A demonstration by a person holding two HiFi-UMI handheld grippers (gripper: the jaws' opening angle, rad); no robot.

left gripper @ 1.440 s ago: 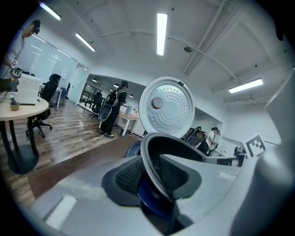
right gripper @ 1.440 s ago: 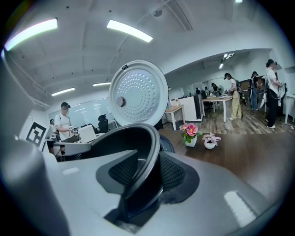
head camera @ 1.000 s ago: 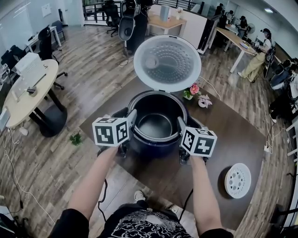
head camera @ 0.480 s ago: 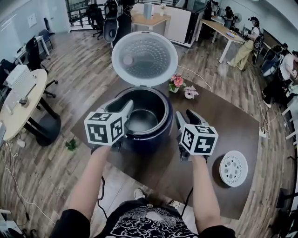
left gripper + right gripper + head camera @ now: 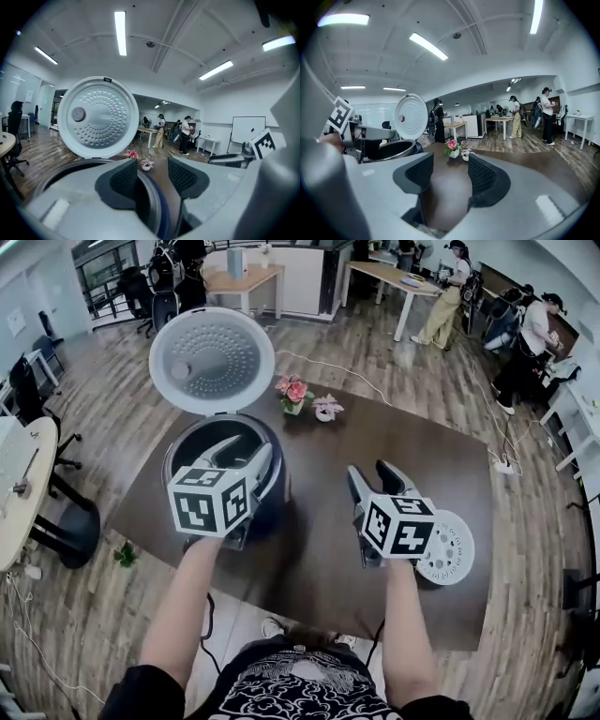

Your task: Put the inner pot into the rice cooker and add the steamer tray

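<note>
L claw (image 5: 152, 174) apart astride rice cooker (image 5: 178, 452) rim, R claw (image 5: 451, 174) apart & empty, just left of steamer tray (image 5: 449, 547): crooked L pull-off could snag rim, shove cooker.

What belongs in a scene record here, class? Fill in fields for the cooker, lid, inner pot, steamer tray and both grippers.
Cooker: dark blue rice cooker on the brown table.
Lid: white perforated round lid, raised open.
Inner pot: dark metal pot, seated in the cooker.
Steamer tray: white round perforated disc, flat on the table beside the right gripper.
Left gripper: open, jaws astride the cooker's rim.
Right gripper: open, empty, above the table.
</note>
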